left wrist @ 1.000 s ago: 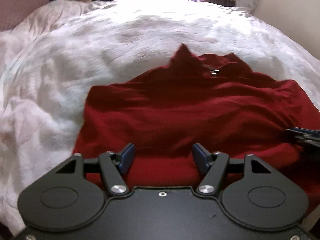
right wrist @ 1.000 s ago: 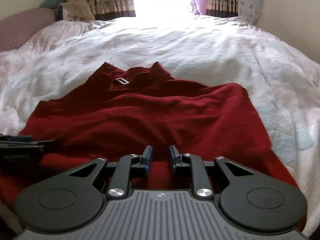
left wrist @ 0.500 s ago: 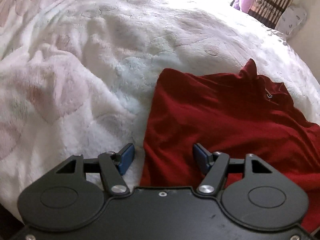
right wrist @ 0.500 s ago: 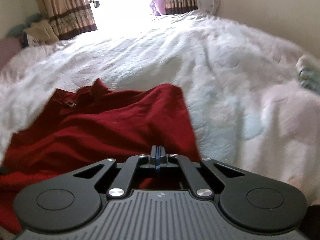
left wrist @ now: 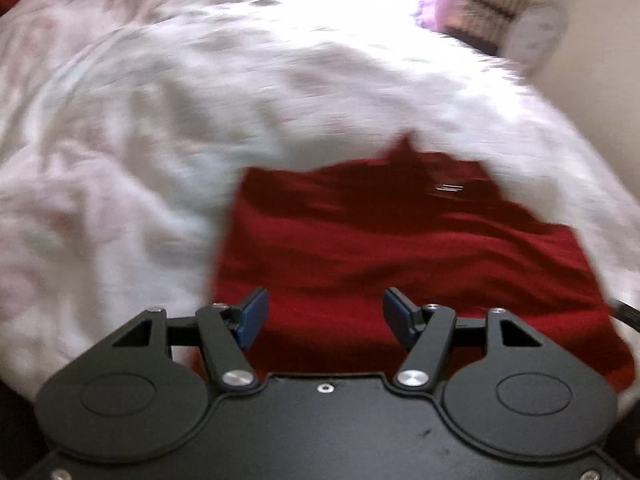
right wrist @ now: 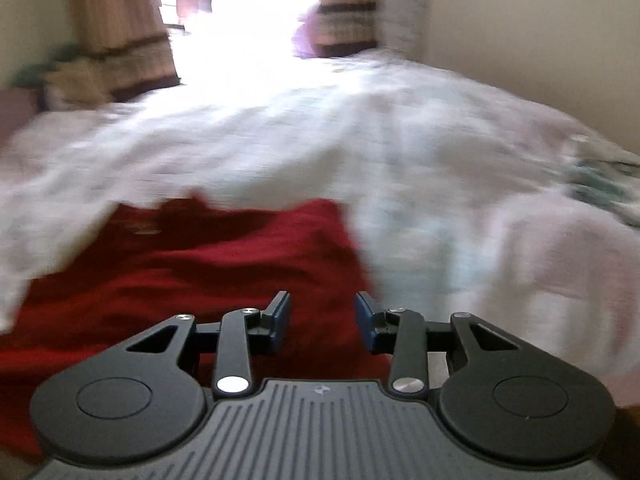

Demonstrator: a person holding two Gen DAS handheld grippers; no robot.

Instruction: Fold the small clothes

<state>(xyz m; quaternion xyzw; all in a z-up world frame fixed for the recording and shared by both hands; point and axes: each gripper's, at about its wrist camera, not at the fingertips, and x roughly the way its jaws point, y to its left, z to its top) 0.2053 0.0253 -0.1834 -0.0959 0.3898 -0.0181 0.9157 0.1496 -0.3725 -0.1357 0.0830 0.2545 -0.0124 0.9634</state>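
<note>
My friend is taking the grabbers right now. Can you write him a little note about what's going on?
Left gripper: open, holding nothing, low over the near left part of the red shirt.
Right gripper: open, holding nothing, over the shirt's near right edge.
The shirt lies spread on the white blanket, collar end away from you, a bit wrinkled. Both views are blurry, so small details are unclear.
Done: the shirt is laid out; I can't make out a fold in it.
Left: grab the near corners, probably, then fold it up small.
</note>
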